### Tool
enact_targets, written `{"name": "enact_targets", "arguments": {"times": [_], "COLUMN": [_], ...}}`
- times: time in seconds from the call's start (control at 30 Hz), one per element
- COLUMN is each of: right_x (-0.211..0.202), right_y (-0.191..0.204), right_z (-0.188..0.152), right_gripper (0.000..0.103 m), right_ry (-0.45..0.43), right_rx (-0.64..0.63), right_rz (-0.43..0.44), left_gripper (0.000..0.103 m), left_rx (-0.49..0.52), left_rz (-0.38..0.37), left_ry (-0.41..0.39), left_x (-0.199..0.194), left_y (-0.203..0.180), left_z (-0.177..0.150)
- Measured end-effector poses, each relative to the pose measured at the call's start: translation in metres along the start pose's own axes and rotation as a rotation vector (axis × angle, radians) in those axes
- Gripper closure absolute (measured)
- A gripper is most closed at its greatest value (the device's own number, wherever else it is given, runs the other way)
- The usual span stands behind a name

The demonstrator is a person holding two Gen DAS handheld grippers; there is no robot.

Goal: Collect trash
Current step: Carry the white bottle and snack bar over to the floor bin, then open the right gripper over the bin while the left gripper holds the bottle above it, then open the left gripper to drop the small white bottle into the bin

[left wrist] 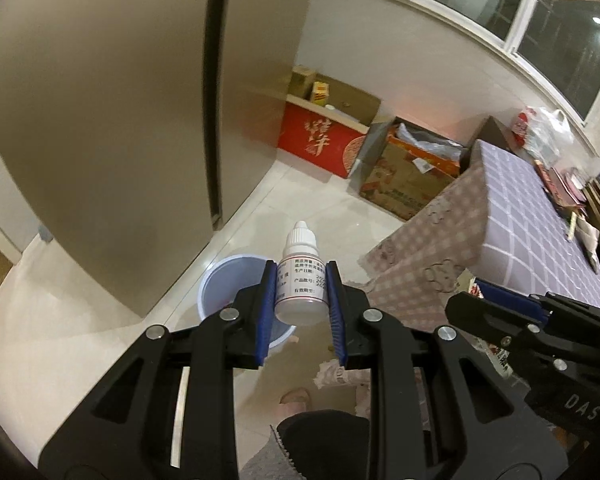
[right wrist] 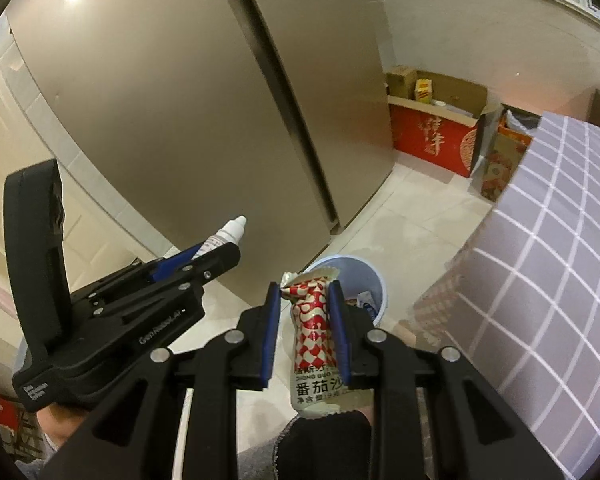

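The tall beige refrigerator [left wrist: 100,120] filled the left of both views, and everything else sat relative to the pale blue bin [right wrist: 376,280] on the tiled floor [left wrist: 300,200] at its foot. To the right of the bin stood the worktop [left wrist: 540,216], draped in a grey-lilac checked cloth whose edge hung down towards the floor. Beyond the bin, against the far wall, a red cardboard box [left wrist: 320,140] and a brown cardboard box [left wrist: 404,180] stood side by side, under the window [left wrist: 540,12]. A white plastic bag [left wrist: 544,128] lay at the far end of the worktop.

Your left gripper [left wrist: 299,280] hung above the bin, just on its near side, its blue-padded fingers [left wrist: 266,304] narrow and pressed on both sides of a small white dropper bottle [left wrist: 302,280]. The bottle stood upright between them, cap up, its printed label facing the camera. From the right wrist view the same gripper came in from the left, the bottle's cap poking past the fingertips.

Your right gripper [right wrist: 305,292] was also above the bin's near side, to the right of your left one, fingers [right wrist: 271,328] narrow and clamped on a red-and-white patterned sachet [right wrist: 314,328]. The sachet stood upright, its crumpled top above the fingertips and its printed lower end hanging below the pads.

Inside the bin, some packaging already lay at the bottom, too small to make out.
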State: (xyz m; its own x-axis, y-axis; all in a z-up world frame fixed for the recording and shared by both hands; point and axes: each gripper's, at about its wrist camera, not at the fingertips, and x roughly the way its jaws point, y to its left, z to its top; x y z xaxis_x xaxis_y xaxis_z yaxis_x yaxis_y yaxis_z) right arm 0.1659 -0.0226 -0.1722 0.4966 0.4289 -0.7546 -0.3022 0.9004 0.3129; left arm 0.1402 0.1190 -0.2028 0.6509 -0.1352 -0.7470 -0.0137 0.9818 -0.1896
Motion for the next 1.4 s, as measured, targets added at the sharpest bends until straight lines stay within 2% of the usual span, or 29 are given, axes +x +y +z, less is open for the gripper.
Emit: {"name": "enact_targets", "arguments": {"times": [0.5, 0.67, 0.77, 0.9, 1.1, 1.33, 1.4], "right_x": [0.072, 0.099, 0.112, 0.116, 0.116, 0.113, 0.111], "right_y": [0.017, 0.031, 0.041, 0.038, 0.022, 0.006, 0.004], "right_z": [0.017, 0.024, 0.031, 0.037, 0.033, 0.025, 0.026], "right_gripper": [0.079, 0.079, 0.072, 0.053, 0.052, 0.042, 0.042], "right_ry": [0.067, 0.061, 0.024, -0.031, -0.015, -0.009, -0.019], "right_rx": [-0.038, -0.075, -0.11, -0.112, -0.087, -0.041, -0.036], "right_rz": [0.029, 0.019, -0.004, -0.037, -0.061, -0.091, -0.095], "left_gripper": [0.079, 0.079, 0.079, 0.079, 0.079, 0.079, 0.079], "left_rx": [-0.093, -0.125, -0.139, -0.137, -0.138, -0.117, -0.112], "left_rz": [0.061, 0.085, 0.094, 0.096, 0.083, 0.075, 0.075], "left_ry": [0.066, 0.08, 0.09, 0.102, 0.124, 0.135, 0.136], "left_x": [0.032, 0.039, 0.045, 0.054, 0.068, 0.079, 0.08], "left_y": [0.057, 0.076, 0.084, 0.086, 0.083, 0.078, 0.077], "left_z": [-0.007, -0.007, -0.006, -0.004, -0.001, 0.007, 0.008]}}
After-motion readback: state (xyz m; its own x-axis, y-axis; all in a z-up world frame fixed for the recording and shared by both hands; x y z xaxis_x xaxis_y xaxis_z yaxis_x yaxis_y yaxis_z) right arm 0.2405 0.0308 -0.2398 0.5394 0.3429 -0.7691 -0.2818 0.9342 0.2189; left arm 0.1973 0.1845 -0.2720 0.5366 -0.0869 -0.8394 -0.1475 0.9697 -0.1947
